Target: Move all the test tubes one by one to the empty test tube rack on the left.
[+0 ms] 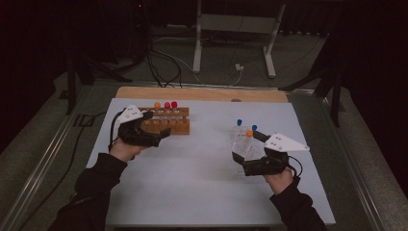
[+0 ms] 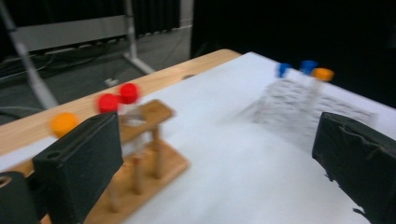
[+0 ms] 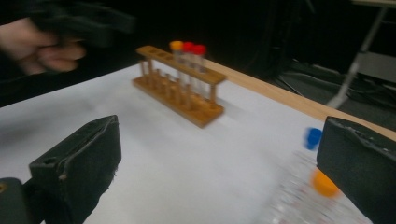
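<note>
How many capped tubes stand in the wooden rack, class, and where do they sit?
3. In the wooden rack, an orange-capped tube and two red-capped tubes stand side by side at one end; the other holes look empty.

We see a dim room – grey floor [image 1: 308, 62], black cables [image 1: 159, 62]. A white frame [image 1: 233, 24] stands beyond the table [image 1: 202, 94].
</note>
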The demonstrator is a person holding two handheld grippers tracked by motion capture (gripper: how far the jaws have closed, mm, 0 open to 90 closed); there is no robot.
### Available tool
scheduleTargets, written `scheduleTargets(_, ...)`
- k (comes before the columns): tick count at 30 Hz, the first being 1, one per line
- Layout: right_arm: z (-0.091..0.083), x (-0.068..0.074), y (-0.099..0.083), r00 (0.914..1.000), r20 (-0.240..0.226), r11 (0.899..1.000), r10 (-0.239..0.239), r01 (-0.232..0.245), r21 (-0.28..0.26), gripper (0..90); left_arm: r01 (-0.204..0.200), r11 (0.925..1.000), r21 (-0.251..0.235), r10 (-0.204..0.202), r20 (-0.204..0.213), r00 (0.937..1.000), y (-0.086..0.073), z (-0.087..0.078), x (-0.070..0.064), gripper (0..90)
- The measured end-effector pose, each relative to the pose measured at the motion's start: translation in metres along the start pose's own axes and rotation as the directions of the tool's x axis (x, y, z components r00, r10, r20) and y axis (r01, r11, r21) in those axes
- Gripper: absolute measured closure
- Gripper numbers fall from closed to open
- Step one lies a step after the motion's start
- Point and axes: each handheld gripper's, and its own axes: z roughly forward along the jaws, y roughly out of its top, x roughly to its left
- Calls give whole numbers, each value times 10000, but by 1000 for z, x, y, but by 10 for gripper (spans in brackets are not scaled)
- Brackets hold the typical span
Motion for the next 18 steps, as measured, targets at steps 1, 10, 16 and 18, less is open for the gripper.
scheduleTargets(1, -2, -5, 0, 9998, 181, 10000, 71, -72, 11, 0, -87, 10000, 11, 87, 45, 10000, -2, -1, -6, 22)
scheduleTargets(10, -5, -36, -14, 9929, 998, 9963, 643, -696, 506, 0, -387, 9988, -299, 414, 931, 9948, -17, -6, -45, 20)
scheduleTargets(16, 8, -45, -32, 9885, 1370, 9922, 646, -783, 972, 182, -676, 9972, -307, 712, 1366, 9881, -18, -8, -60, 20)
scheduleTargets(18, 12, -47, -37, 9870, 1510, 9901, 548, -733, 1200, 289, -738, 9967, -334, 780, 1502, 9856, -19, -8, -63, 20)
